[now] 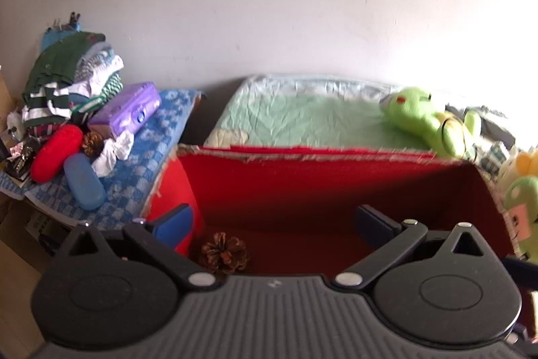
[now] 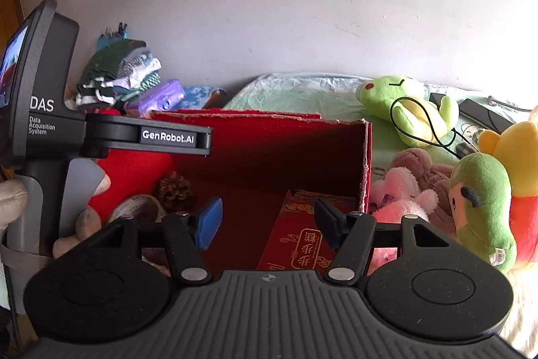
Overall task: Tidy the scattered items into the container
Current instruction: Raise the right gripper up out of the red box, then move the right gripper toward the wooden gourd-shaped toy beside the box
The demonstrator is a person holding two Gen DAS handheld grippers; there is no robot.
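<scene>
A red open box (image 1: pixel 302 177) stands on the bed; it also shows in the right wrist view (image 2: pixel 269 150). A pine cone (image 1: pixel 224 253) lies inside it at the left, also seen in the right wrist view (image 2: pixel 174 190). My left gripper (image 1: pixel 274 224) is open and empty over the box. My right gripper (image 2: pixel 267 224) is open and empty above the box's near side. A green frog plush (image 1: pixel 427 120) lies on the bed behind the box, and shows in the right wrist view (image 2: pixel 407 106). A pink plush (image 2: pixel 403 201), a brown plush (image 2: pixel 423 167) and a green-yellow plush (image 2: pixel 484 204) lie right of the box.
A side table with a blue towel (image 1: pixel 141 157) holds a red case (image 1: pixel 55 153), a blue case (image 1: pixel 84 180), a second pine cone (image 1: pixel 92 142), a purple tissue pack (image 1: pixel 127 110) and piled clothes (image 1: pixel 70 83). A black cable (image 2: pixel 423 130) lies over the frog. A red printed lid (image 2: pixel 302 241) leans in the box.
</scene>
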